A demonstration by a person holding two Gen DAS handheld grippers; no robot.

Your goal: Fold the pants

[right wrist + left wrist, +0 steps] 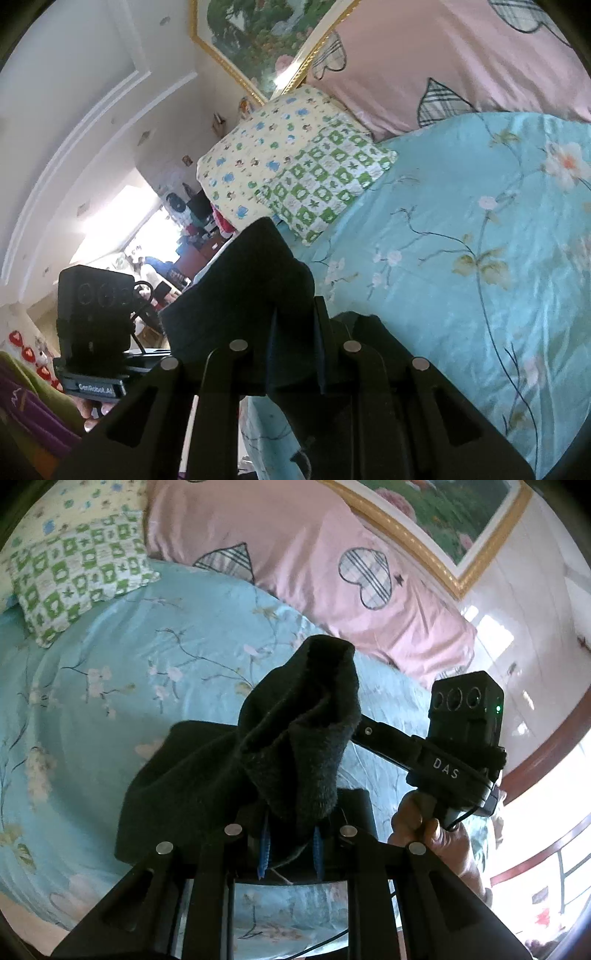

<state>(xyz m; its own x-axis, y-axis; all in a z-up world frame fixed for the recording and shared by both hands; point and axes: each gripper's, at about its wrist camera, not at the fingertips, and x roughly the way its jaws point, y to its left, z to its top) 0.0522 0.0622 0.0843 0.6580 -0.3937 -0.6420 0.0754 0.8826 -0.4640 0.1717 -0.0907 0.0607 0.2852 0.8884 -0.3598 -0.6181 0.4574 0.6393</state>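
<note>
Dark, fuzzy pants (288, 738) hang lifted above the light blue floral bedsheet (110, 686). In the left wrist view my left gripper (290, 843) is shut on a bunched edge of the pants, which stands up in front of the camera and drapes down to the left. The right gripper's body (461, 738) shows at the right, with a hand under it. In the right wrist view my right gripper (295, 350) is shut on another part of the pants (251, 288), which fold over its fingers. The left gripper's body (96, 325) shows at the left.
A pink duvet with plaid hearts (295, 554) lies along the head of the bed. A green checked pillow (77, 576) and a yellow printed pillow (258, 155) sit at one corner. A gold-framed picture (258, 37) hangs on the wall. Cluttered furniture stands beyond the bed (184, 236).
</note>
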